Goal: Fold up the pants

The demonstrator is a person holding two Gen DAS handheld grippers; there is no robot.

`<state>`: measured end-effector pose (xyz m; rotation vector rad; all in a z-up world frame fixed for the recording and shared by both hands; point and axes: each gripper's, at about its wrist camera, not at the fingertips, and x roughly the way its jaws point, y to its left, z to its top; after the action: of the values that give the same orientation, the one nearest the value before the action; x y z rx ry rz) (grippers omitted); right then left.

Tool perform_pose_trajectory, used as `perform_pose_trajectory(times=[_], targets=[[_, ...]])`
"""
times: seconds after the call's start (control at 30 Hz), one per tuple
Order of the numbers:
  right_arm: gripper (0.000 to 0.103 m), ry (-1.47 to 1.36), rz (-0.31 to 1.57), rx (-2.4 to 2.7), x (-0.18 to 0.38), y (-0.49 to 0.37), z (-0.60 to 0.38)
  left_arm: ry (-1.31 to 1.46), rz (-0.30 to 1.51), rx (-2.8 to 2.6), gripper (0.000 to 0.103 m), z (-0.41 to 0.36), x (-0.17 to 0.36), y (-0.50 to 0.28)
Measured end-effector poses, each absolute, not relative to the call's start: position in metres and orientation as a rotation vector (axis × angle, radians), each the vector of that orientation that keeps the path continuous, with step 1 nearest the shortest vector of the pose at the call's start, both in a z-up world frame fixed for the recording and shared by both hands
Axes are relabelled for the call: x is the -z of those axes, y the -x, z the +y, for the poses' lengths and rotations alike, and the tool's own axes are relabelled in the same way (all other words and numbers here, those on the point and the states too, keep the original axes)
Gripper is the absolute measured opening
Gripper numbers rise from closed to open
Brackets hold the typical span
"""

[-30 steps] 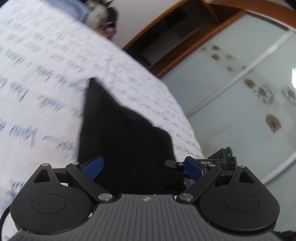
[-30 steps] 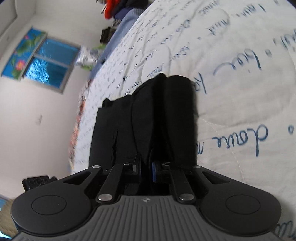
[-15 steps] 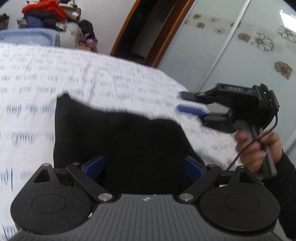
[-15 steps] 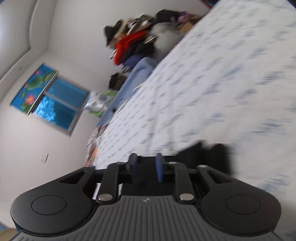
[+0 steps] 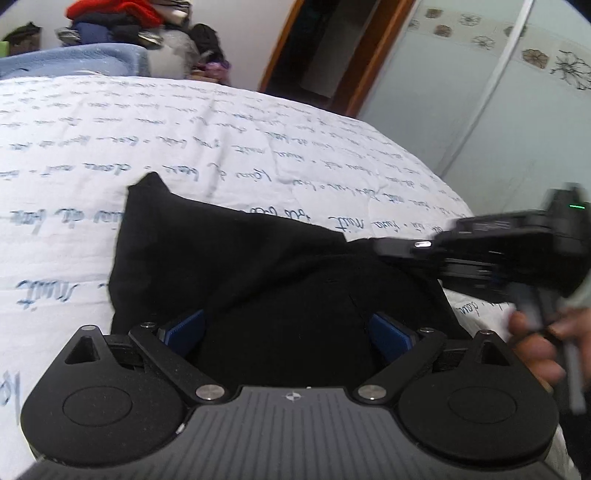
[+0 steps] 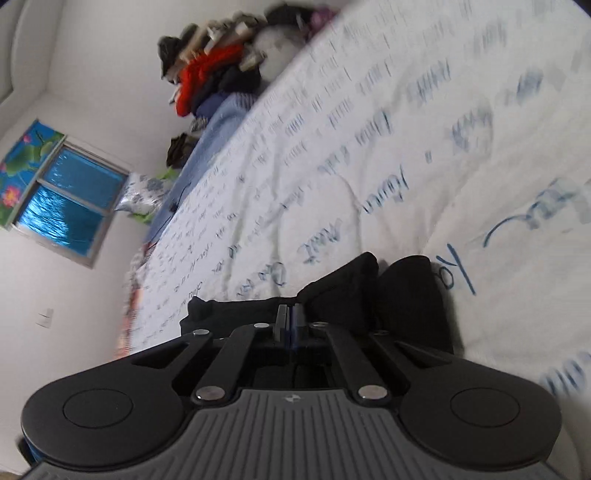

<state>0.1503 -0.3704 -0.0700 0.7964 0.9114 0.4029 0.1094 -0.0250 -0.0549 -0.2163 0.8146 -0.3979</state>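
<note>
A white bedspread (image 5: 258,155) printed with blue handwriting fills most of both views, running back to a heap of clothes (image 5: 122,18) at 12 o'clock in the left wrist view. On it lie the black pants (image 5: 258,280), folded into a thick bundle in the lower middle of that view; one pointed corner sticks out toward 11 o'clock, and the bundle's long axis runs from that corner down toward 4 o'clock. In the right wrist view the pants (image 6: 369,291) show as stacked rounded folds just ahead of the tool, the folded edge facing 12 o'clock.

The left gripper (image 5: 288,330) sits low over the near edge of the bundle, its blue pads spread wide to either side of the cloth, gripping nothing. The right gripper (image 6: 291,317) has its jaws pressed together; whether cloth lies between them cannot be told. From the left view it comes in blurred at 3 o'clock (image 5: 380,251), held by a hand (image 5: 535,343).
</note>
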Motion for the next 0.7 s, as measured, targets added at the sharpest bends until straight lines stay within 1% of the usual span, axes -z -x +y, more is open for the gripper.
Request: perform_pose_trajectory(times=[0.1,0.13,0.2,0.23,0.3,0.37,0.43,0.57,0.7], targets=[[0.005,-0.733,0.832,-0.46,0.039,-0.114,-0.357,0.212,0.815,0.38,0.097,-0.027,0.048,-0.096],[0.007,-0.716,0.832,-0.473,0.036,-0.102,-0.354,0.201,0.815,0.375,0.097,-0.027,0.048,-0.092],[0.014,-0.673,0.87,-0.478,0.04,-0.086,-0.348,0.173,0.8,0.368,0.097,-0.029,0.051,-0.085],[0.015,-0.649,0.898,-0.473,0.046,-0.082,-0.345,0.158,0.795,0.369,0.097,-0.03,0.052,-0.082],[0.014,-0.622,0.917,-0.475,0.068,-0.075,-0.341,0.144,0.794,0.368,0.097,-0.031,0.056,-0.08],[0.012,-0.673,0.86,-0.504,0.08,-0.066,-0.35,0.126,0.793,0.37,0.098,-0.034,0.059,-0.08],[0.011,-0.694,0.867,-0.501,0.08,-0.066,-0.353,0.11,0.795,0.371,0.101,-0.038,0.06,-0.081],[0.011,-0.595,0.829,-0.502,0.077,-0.063,-0.343,0.099,0.786,0.351,0.101,-0.042,0.063,-0.081],[0.012,-0.622,0.802,-0.51,0.077,-0.059,-0.346,0.084,0.778,0.346,0.101,-0.044,0.064,-0.078]])
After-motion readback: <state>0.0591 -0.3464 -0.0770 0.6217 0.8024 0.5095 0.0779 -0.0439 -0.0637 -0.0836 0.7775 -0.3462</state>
